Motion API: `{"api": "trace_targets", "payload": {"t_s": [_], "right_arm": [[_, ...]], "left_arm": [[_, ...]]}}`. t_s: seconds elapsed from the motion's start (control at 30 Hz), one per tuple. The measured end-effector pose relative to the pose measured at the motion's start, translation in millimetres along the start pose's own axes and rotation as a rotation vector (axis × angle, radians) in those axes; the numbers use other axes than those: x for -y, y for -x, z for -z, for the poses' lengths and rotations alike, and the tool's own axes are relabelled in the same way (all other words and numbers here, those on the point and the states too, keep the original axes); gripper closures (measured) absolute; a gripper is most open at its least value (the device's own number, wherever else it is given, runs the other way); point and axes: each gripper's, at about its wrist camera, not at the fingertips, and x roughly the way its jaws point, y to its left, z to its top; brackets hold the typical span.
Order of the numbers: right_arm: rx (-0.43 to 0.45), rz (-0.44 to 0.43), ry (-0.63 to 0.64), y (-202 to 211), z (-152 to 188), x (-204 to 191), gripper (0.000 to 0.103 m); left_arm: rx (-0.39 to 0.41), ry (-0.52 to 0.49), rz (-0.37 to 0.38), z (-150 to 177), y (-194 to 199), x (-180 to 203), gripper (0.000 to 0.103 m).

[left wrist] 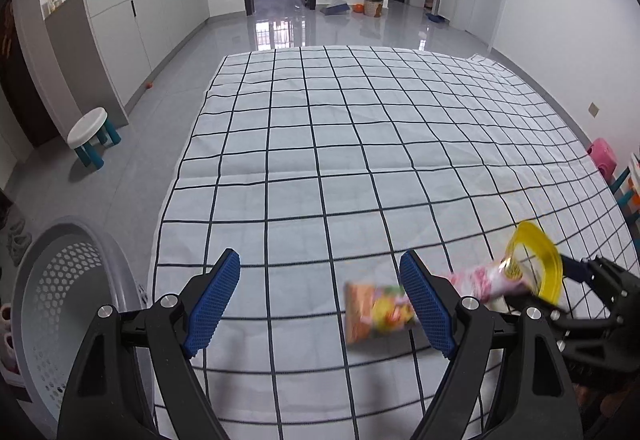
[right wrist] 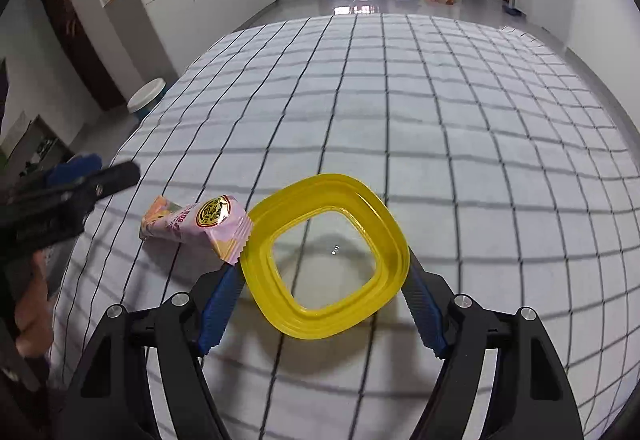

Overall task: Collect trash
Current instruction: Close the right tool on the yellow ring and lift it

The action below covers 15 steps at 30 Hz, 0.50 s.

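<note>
My right claw grips the yellow lid; my left claw is open, empty, with the snack wrapper just right of it, long axis left-right.

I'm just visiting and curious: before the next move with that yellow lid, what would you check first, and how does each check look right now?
1. Right gripper holds the yellow lid: ok, gripped between both fingers.
2. Left gripper free: ok, open and empty.
3. Laundry basket within view for dropping: ok, at table's left.
4. Snack wrapper left to collect: not ok, it lies on the checked tablecloth.
5. Wrapper touching the lid: cannot tell.
</note>
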Motion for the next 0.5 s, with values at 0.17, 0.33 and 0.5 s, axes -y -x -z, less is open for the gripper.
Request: {"api": "trace_targets", "payload": {"t_s": [0.17,0.33,0.5], "right_arm": [[-0.007,-0.007,-0.009,4,13,-7,0.030],[0.000,-0.004,-0.019,6,16,-9,0.030],[0.013,0.012,-0.029,9,19,-6,0.030]], "left_arm": [[0.005,-0.001,-0.007,1,3,0,0.023],[-0.021,-0.006,0.015,11,-5,7,0.023],[-0.057,-0.021,0.013,25,-20,18,0.023]]}}
